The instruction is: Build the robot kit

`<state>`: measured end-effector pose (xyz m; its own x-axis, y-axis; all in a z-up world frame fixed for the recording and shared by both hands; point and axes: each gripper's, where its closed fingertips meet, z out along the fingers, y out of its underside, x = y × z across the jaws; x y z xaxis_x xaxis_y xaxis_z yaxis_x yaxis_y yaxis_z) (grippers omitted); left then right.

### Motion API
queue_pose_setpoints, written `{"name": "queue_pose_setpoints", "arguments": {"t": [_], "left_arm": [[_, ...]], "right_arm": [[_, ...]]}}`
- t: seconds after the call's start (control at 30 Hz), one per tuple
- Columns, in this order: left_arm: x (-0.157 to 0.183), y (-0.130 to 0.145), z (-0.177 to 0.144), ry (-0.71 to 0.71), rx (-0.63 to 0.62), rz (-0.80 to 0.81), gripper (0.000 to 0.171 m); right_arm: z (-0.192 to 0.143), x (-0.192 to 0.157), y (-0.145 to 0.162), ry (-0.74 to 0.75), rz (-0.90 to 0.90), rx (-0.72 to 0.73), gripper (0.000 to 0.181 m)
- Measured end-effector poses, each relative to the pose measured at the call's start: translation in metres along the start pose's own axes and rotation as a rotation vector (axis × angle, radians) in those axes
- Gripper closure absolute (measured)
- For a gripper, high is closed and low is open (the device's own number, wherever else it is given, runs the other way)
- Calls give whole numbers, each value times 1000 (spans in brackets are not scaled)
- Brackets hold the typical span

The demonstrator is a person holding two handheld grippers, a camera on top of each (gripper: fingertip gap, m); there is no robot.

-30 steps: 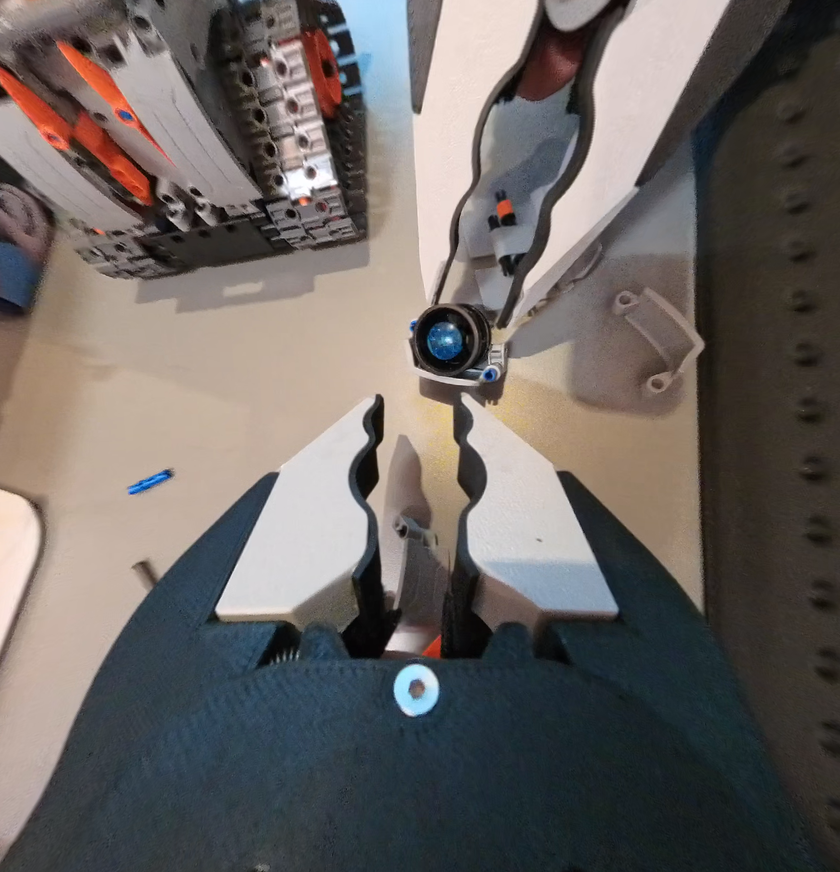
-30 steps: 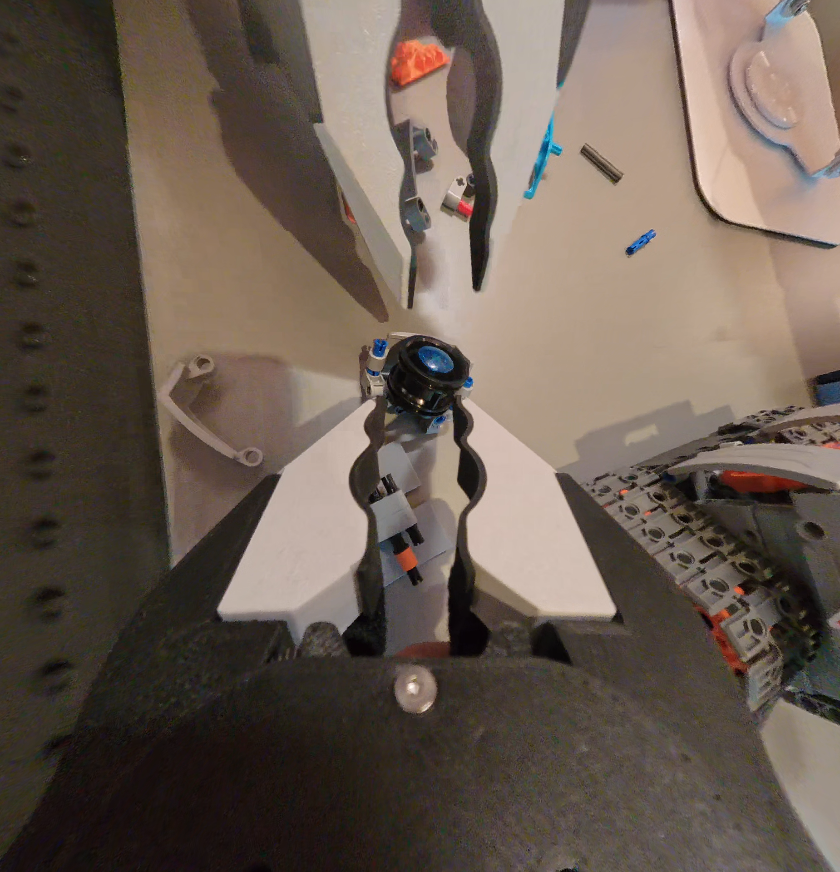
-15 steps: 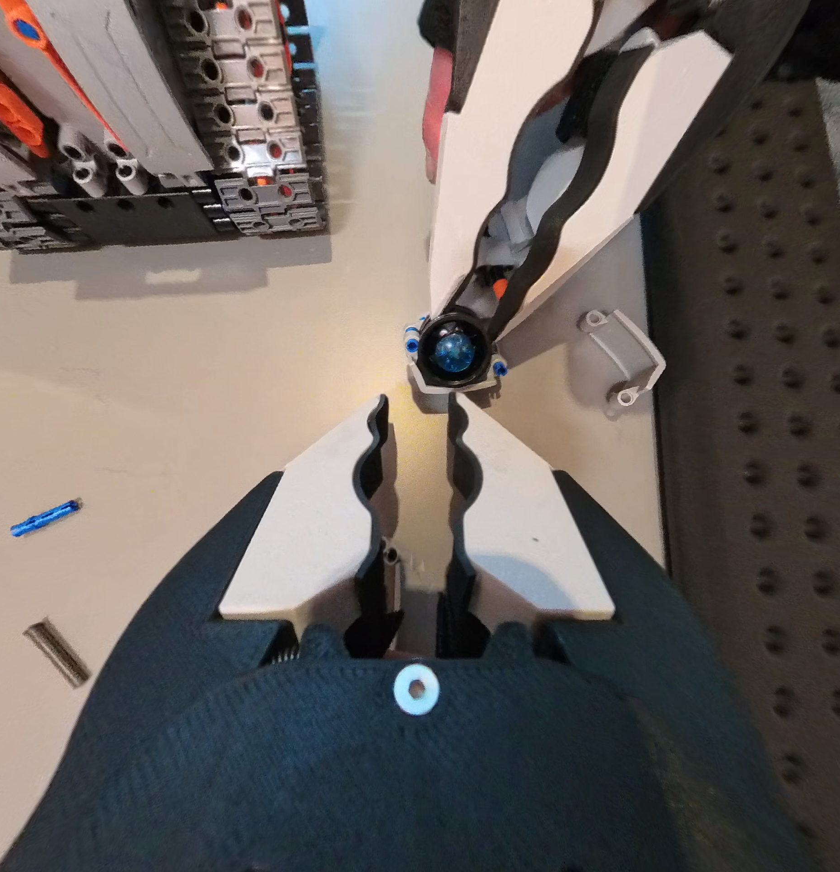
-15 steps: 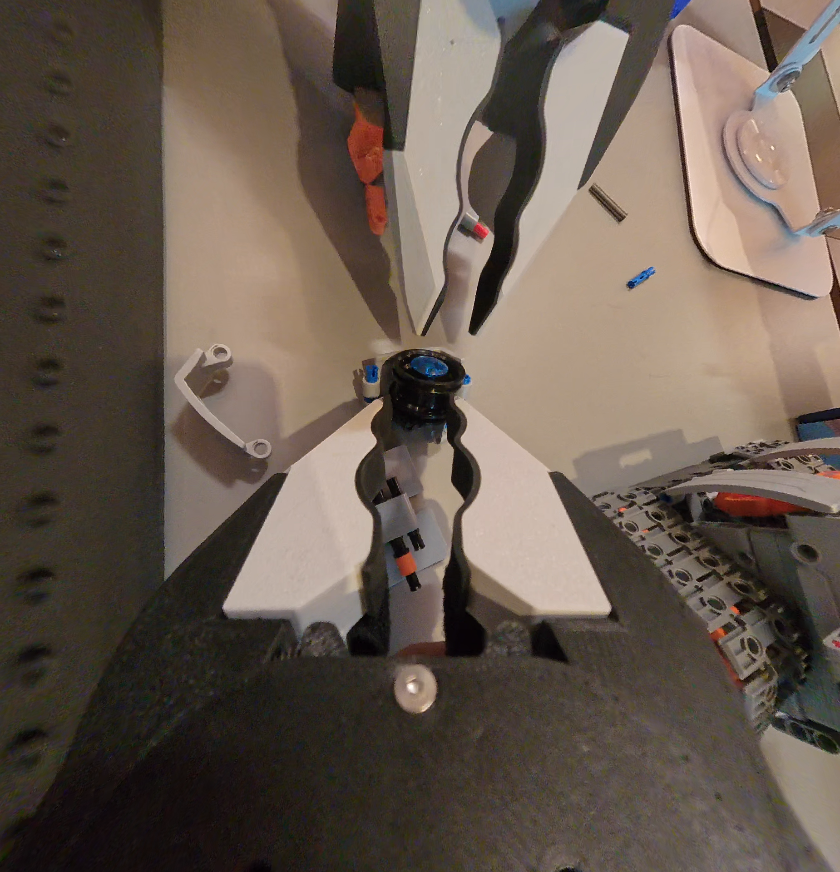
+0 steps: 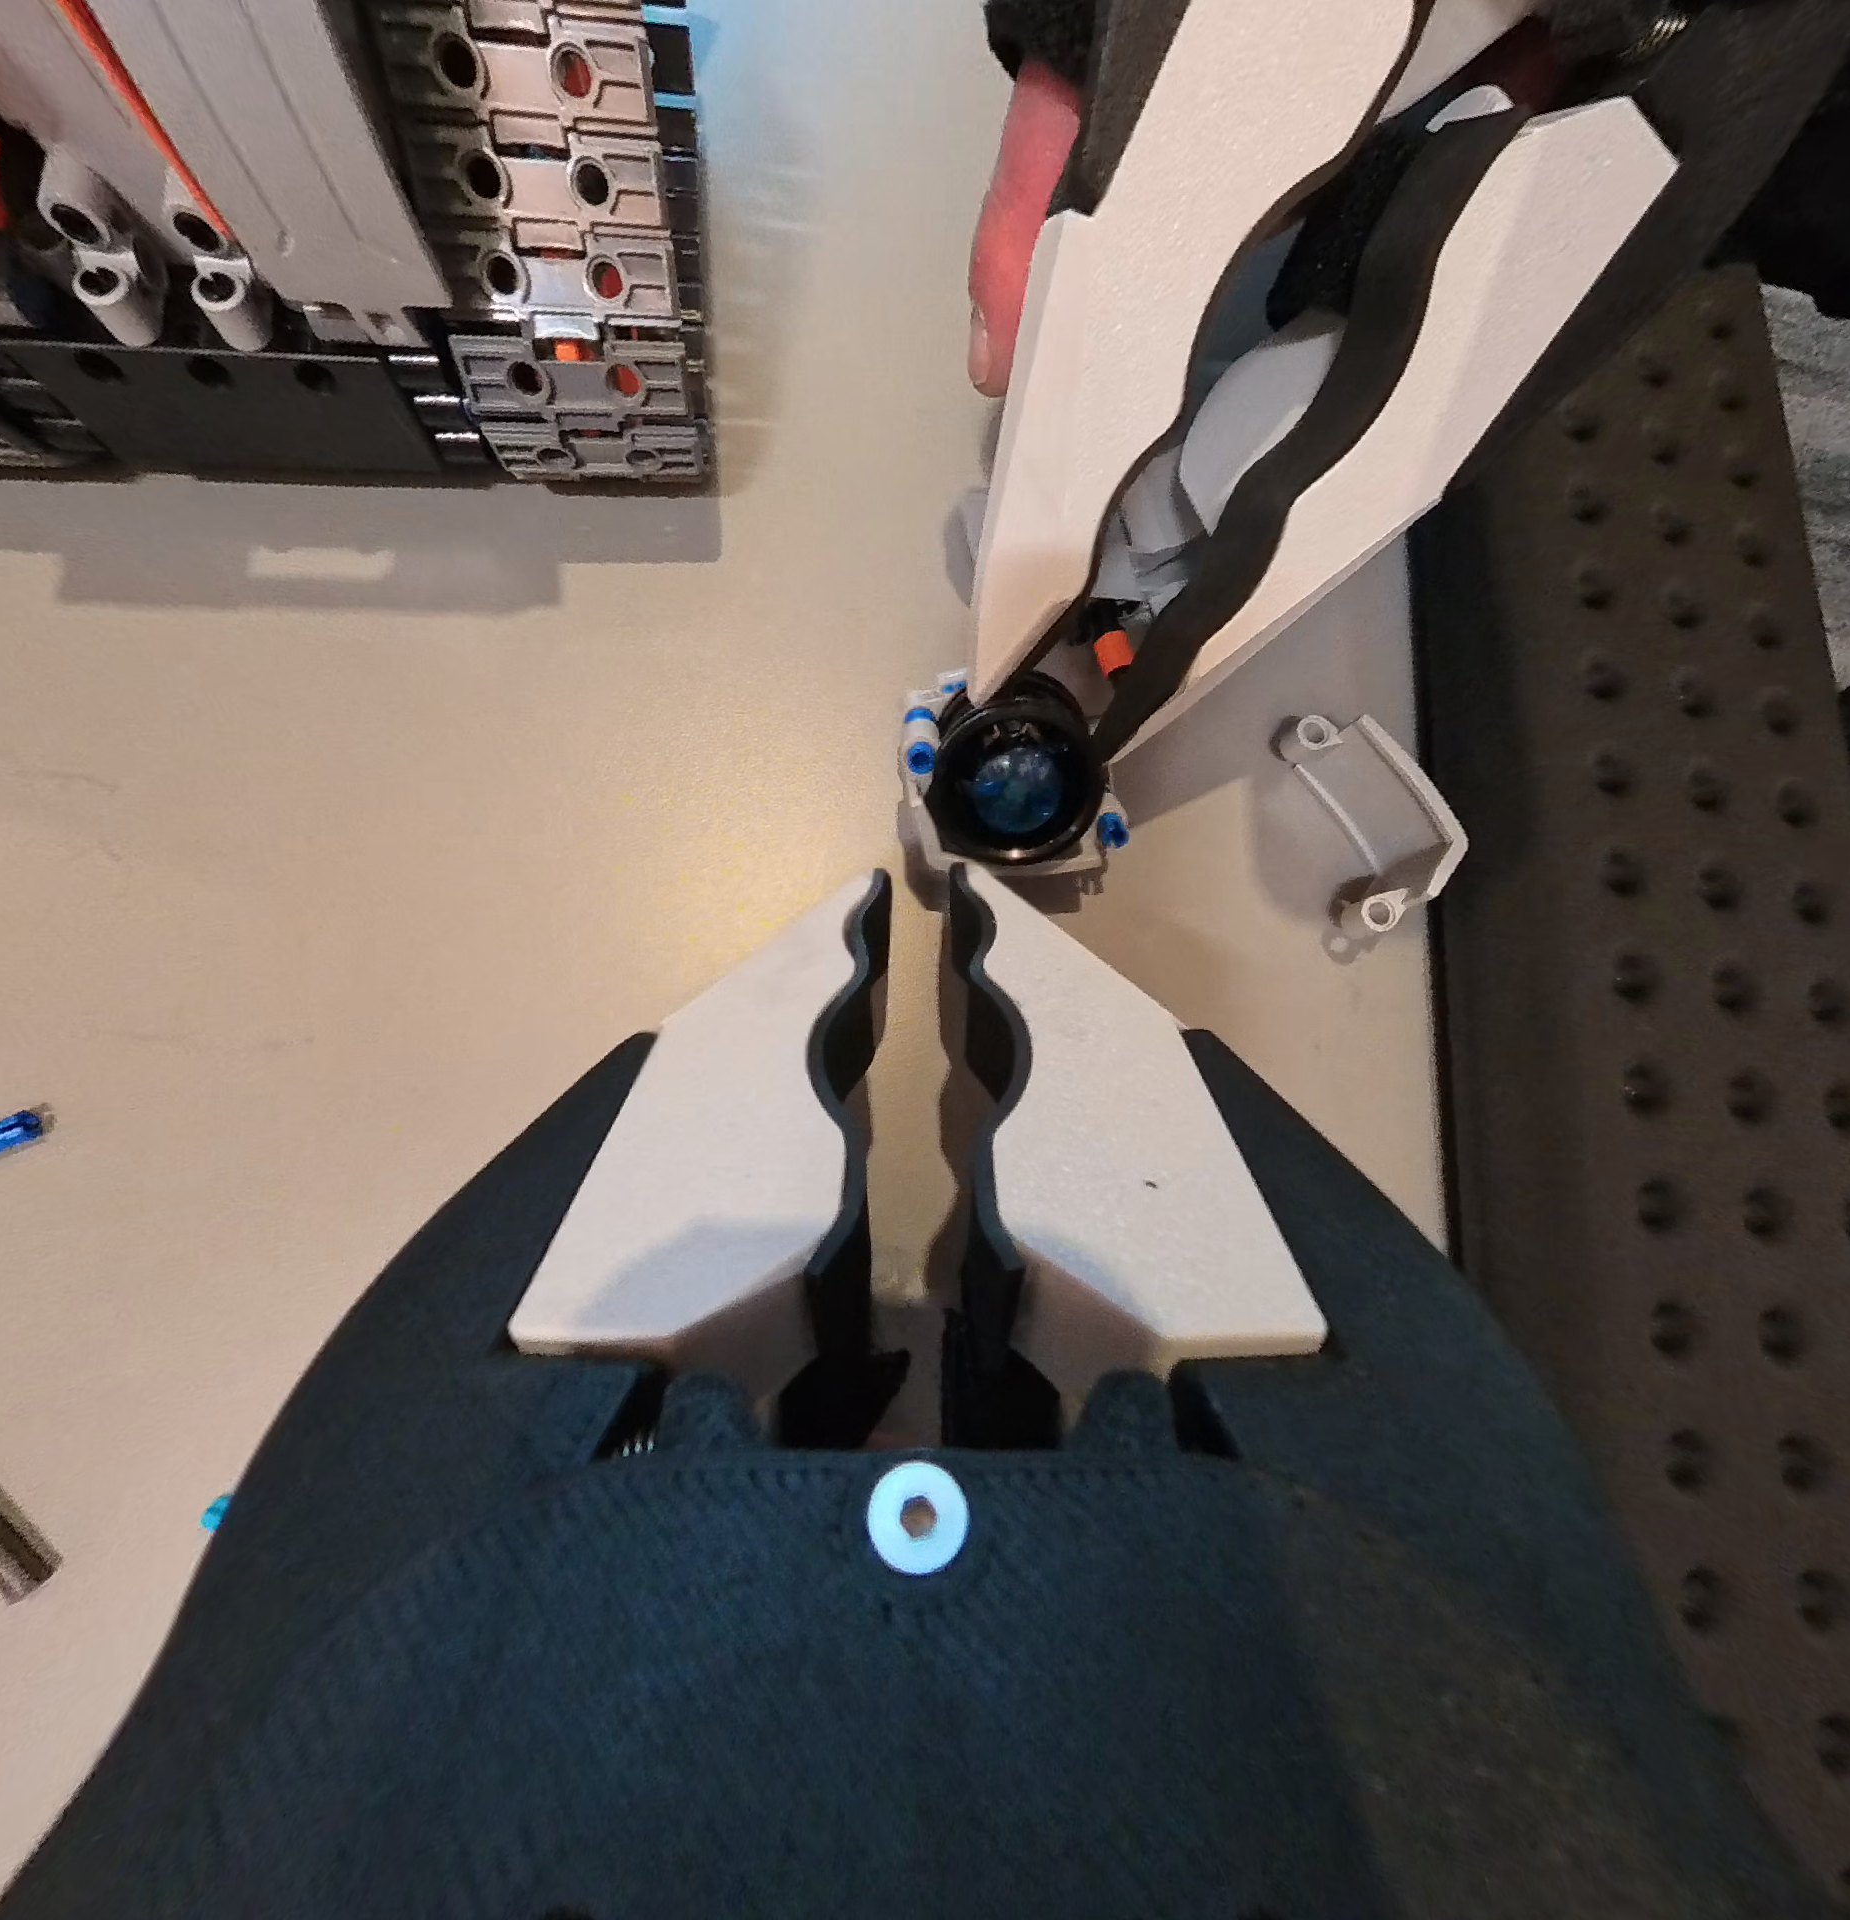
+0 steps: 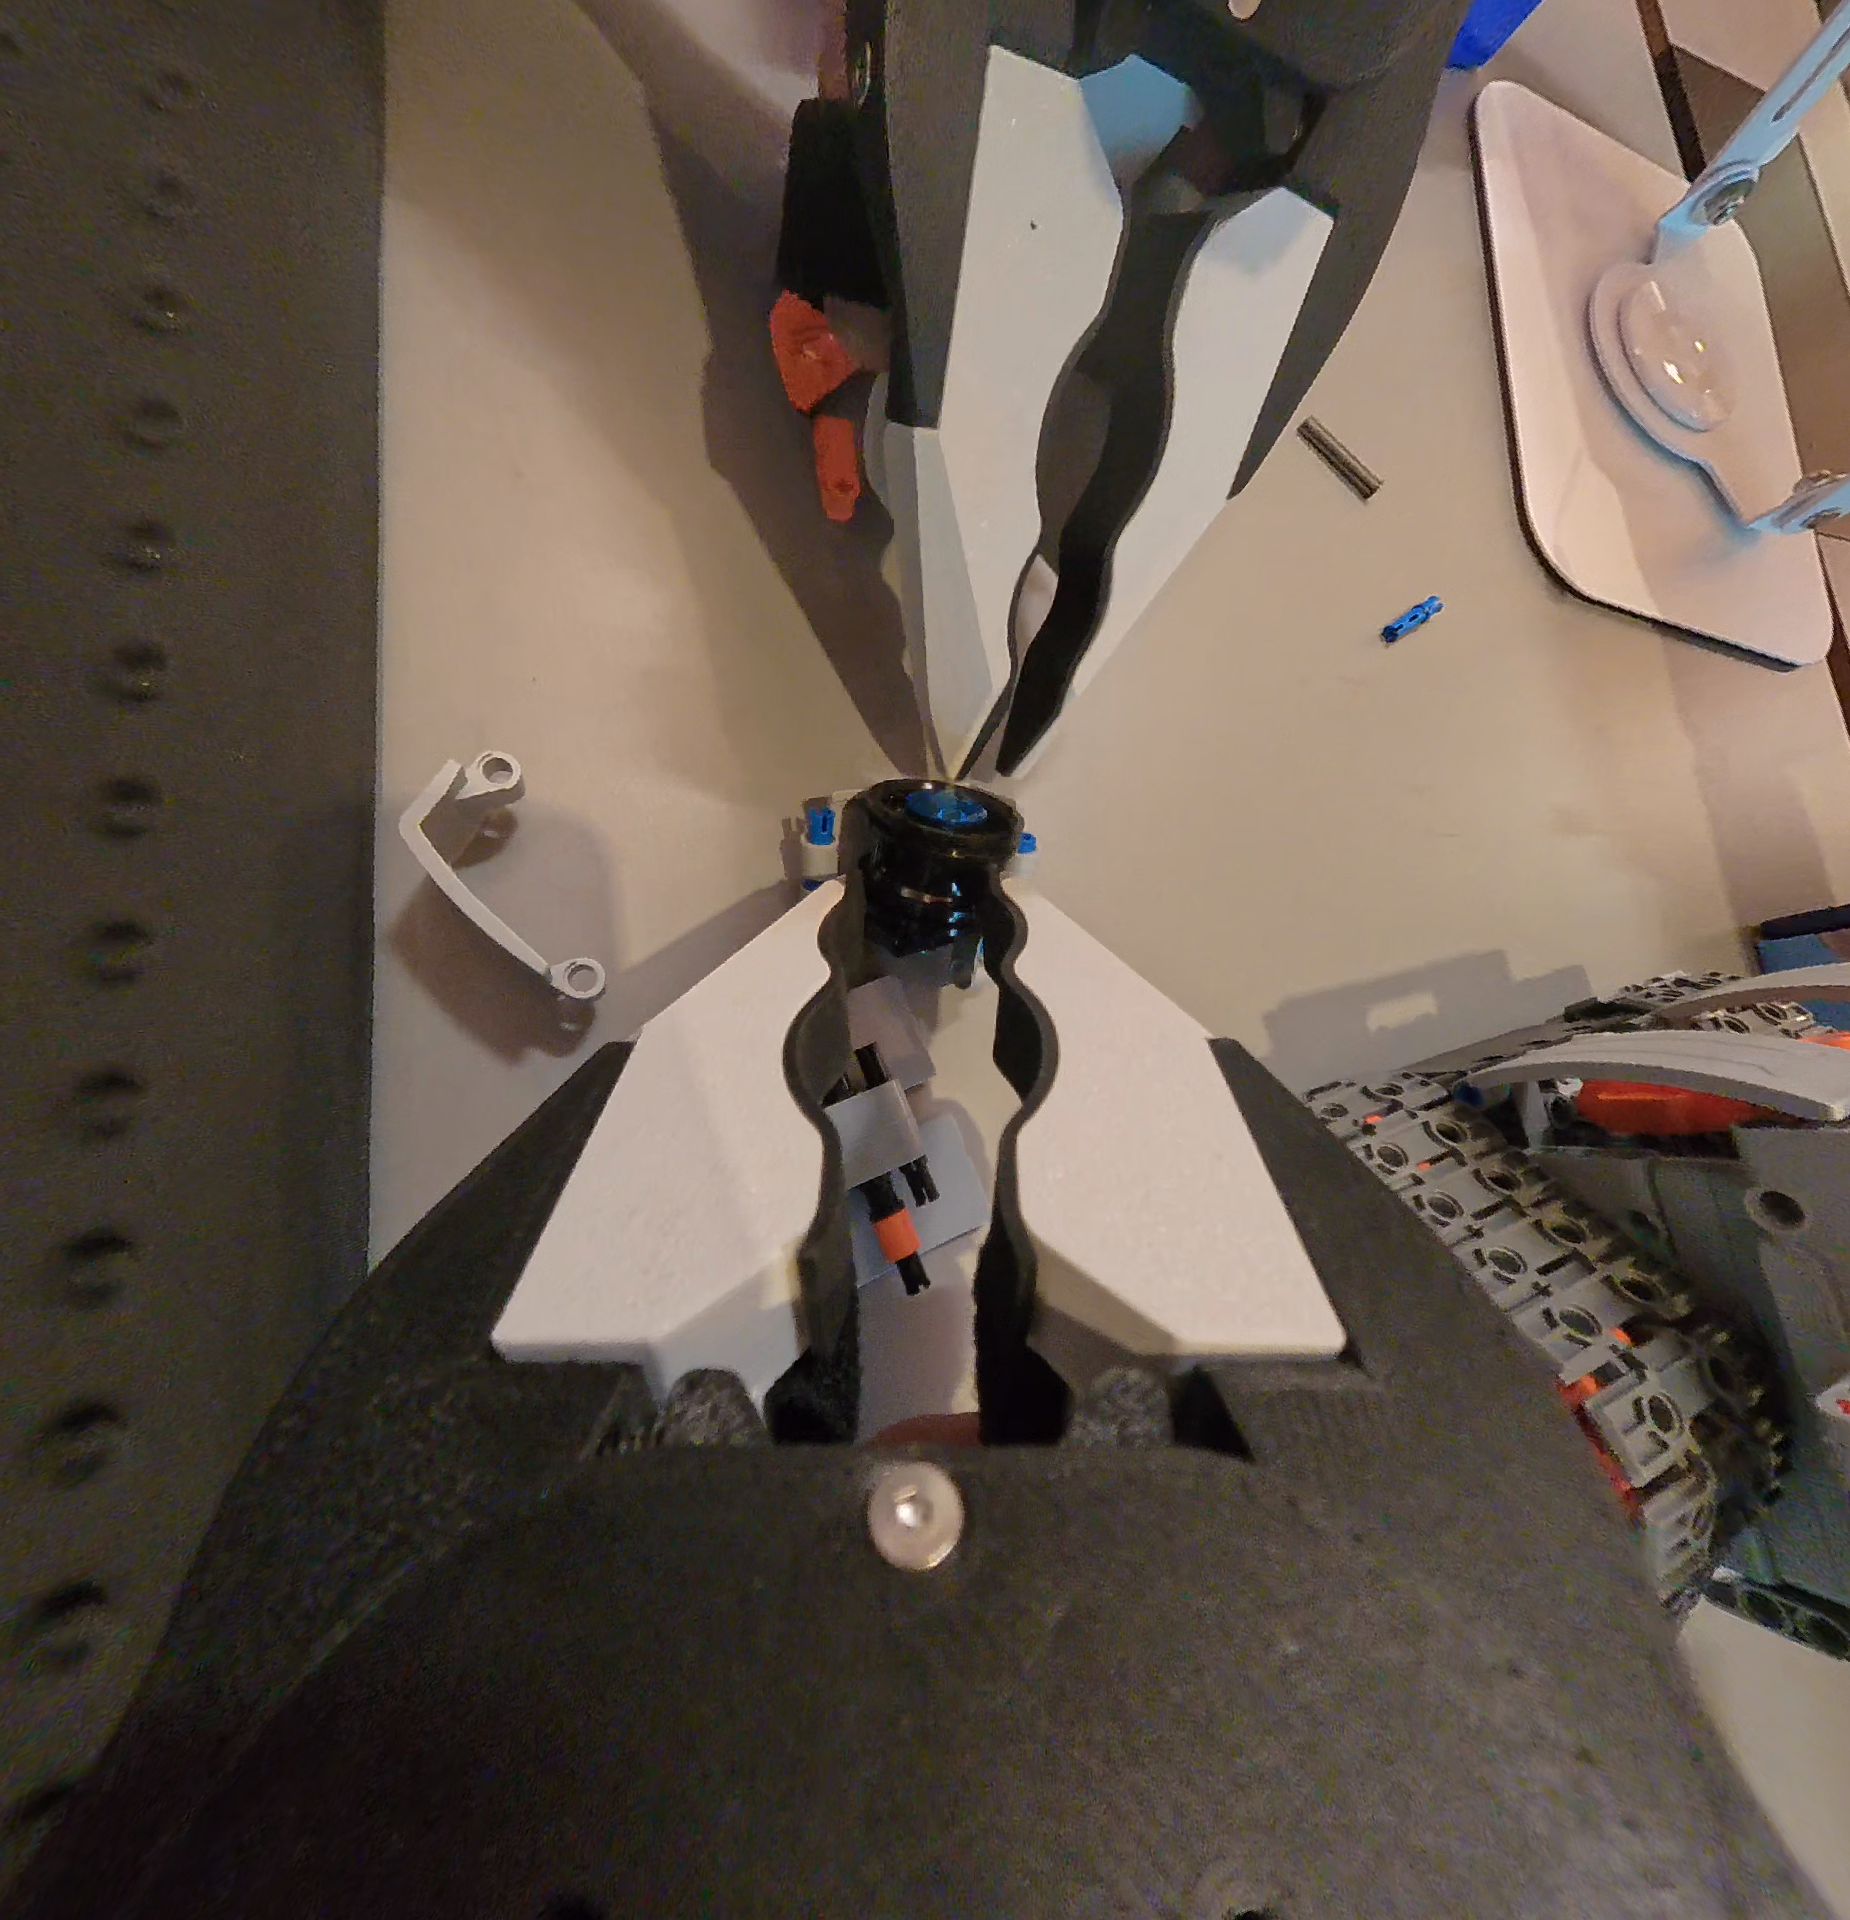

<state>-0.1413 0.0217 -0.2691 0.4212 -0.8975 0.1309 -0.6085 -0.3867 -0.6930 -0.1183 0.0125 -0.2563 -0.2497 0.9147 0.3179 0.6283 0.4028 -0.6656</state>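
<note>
My right gripper [image 6: 926, 899] is shut on a black round piece with a blue lens [image 6: 936, 831], which sits on a small grey base with blue pins, low over the beige table. A grey part with a black axle and an orange bush [image 6: 890, 1174] shows between its fingers. I cannot tell whether it is joined to the round piece. My left gripper [image 5: 916, 883] points at the round piece [image 5: 1014, 779] from the opposite side. Its tips are just short of the piece, its jaws are almost together and it holds nothing. The right gripper [image 5: 1040, 717] also shows in the left wrist view.
A large grey, black and orange tracked brick model [image 5: 568, 312] stands nearby and also shows in the right wrist view [image 6: 1523, 1195]. A grey curved panel [image 6: 495, 873], a blue pin [image 6: 1411, 618], a dark axle [image 6: 1339, 473] and orange pieces [image 6: 812, 364] lie loose. A dark perforated mat [image 5: 1679, 1039] borders the table. A white tray [image 6: 1679, 582] lies far right. Only a small space, under 4 cm, lies between the two pairs of fingers.
My left gripper's jaws have narrowed to a thin gap and it has come close to the round piece. My right gripper has kept its hold and tilted slightly.
</note>
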Motion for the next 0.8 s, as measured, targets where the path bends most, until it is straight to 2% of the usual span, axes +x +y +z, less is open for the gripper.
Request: {"name": "queue_pose_setpoints", "arguments": {"t": [0.67, 0.8], "left_arm": [[7, -8, 3, 69, 17, -3, 155], [5, -10, 5, 49, 18, 25, 151]], "right_arm": [[-5, -1, 9, -43, 29, -17, 160], [-6, -2, 12, -51, 42, -28, 146]]}}
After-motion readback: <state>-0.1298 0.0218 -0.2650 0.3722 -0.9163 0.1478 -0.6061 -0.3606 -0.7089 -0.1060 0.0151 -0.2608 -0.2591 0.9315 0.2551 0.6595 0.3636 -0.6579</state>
